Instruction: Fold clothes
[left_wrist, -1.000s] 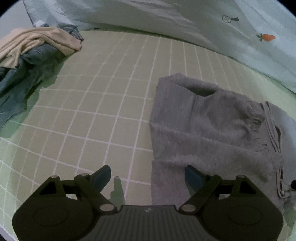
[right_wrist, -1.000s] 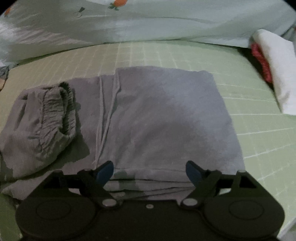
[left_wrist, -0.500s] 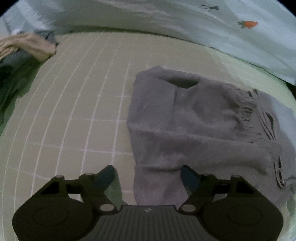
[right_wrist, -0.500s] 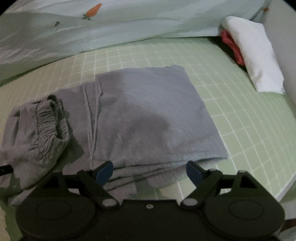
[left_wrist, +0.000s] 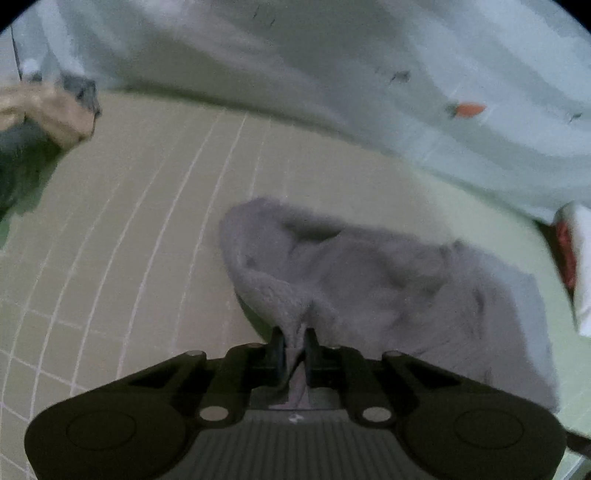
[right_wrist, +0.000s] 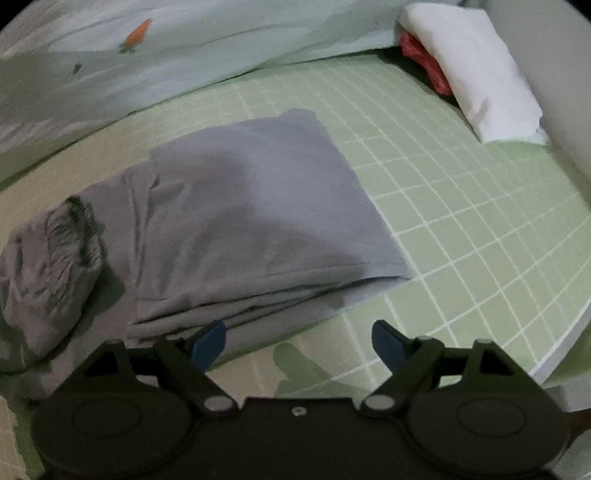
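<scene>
1. The grey pants (right_wrist: 236, 206) lie on the green checked bed (right_wrist: 461, 229). The leg part is folded flat. The stretchy waist end (right_wrist: 55, 258) is bunched up and lifted at the left.
2. The left tongs (left_wrist: 294, 345) are pinched tight on a little bit of the fuzzy grey cloth at that waist end. The right tongs (right_wrist: 295, 341) are wide open and hold nothing. They hang just in front of the near edge of the folded legs.
3. The left tongs hold only a small pinch. If they pull hard or fast, I think the cloth could slip out and flop down in a heap.
4. A pull on the waist could also drag the neat leg layers crooked, as nothing holds them down.
5. The near edge shows a few thin layers. If the right tongs grab there, they may catch only some of them, and the fold could come apart.
6. A pale blanket with carrots (right_wrist: 136, 33) lies along the far side. A white folded cloth (right_wrist: 476, 70) with something red under it sits at the far right. A heap of other clothes (left_wrist: 33, 122) lies well off to the left.
7. The bed around the pants is bare, so nothing seems to block the way.
</scene>
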